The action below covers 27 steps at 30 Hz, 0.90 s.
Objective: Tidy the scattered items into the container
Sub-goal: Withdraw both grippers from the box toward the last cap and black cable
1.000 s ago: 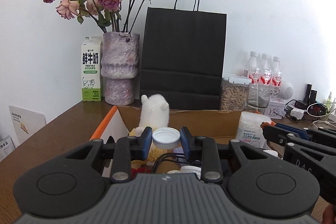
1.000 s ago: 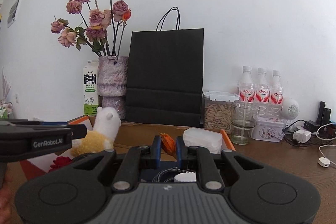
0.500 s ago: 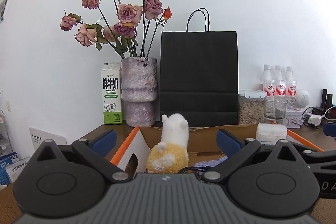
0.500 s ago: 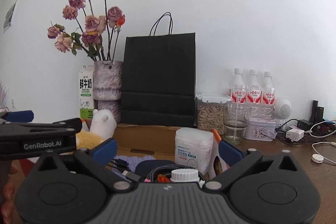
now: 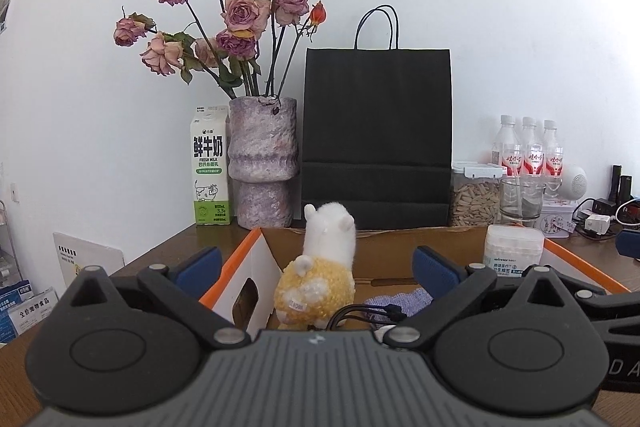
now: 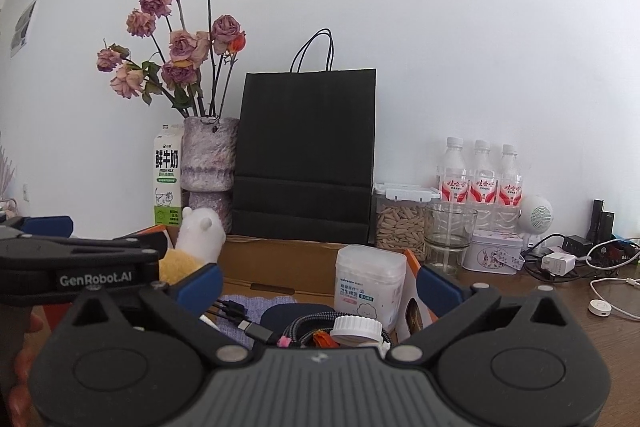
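Left hand-held gripper (image 5: 316,265): jaws spread wide, nothing between the blue pads, hovering at the near edge of the cardboard box (image 5: 400,247).
Right hand-held gripper (image 6: 318,283): also wide open and empty, poised over the right half of the box interior.
Container: the open cardboard box with orange-edged flaps sits on the brown worktop (image 6: 560,311), just in front of both grippers.
What's in it: the plush alpaca (image 5: 320,279) stands upright at the near left, back turned to the camera; the cotton-swab tub (image 6: 370,281) stands upright at the far right; a white-capped bottle (image 6: 357,329) lies low at the near right beside a braided cable (image 6: 304,327) and a purple cloth (image 6: 256,307).
Key relation: everything visible of the task's things lies straight ahead and slightly below the open jaws, already inside the box walls; the bottle is nearest the right gripper, the alpaca nearest the left.
Leftovers: no loose item shows on the worktop near the box in either view; the white charger (image 6: 558,263) and the cables far right look like fixtures, though I can't be sure.
Progress call: looks like the tidying is at or near its end.
Next move, my guess: both hands back off, or swing out to hunt for a straggler beyond the frame.
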{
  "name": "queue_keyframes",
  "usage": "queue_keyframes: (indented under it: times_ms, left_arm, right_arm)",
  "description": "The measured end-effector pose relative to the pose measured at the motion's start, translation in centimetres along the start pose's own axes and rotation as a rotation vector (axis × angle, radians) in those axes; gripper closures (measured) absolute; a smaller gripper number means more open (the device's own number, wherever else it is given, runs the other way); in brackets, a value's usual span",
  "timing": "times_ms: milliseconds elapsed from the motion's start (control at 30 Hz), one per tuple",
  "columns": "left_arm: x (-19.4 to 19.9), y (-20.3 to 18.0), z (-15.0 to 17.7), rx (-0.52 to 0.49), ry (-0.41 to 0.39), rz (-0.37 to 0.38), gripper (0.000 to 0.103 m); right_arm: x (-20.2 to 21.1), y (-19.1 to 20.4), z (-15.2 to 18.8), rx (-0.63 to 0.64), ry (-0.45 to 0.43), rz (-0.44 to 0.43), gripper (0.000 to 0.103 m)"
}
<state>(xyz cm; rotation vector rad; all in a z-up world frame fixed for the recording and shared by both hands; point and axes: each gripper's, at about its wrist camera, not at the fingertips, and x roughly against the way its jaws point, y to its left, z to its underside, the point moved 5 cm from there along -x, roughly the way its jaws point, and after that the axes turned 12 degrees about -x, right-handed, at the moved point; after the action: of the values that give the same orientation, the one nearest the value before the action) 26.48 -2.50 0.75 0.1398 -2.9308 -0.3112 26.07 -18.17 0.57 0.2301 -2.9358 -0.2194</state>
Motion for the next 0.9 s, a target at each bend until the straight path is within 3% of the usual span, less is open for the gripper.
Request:
queue_keyframes:
  times_ms: [633,900]
  left_arm:
    - [1.6,1.2,1.2,0.037,0.024,-0.027,0.000]
    - [4.1,2.2,1.8,0.029,0.004,-0.046,0.000]
  right_arm:
    - [0.6,0.8,1.0,0.044,-0.005,-0.007,0.000]
    - [3.4,1.0,1.1,0.046,-0.049,0.003,0.000]
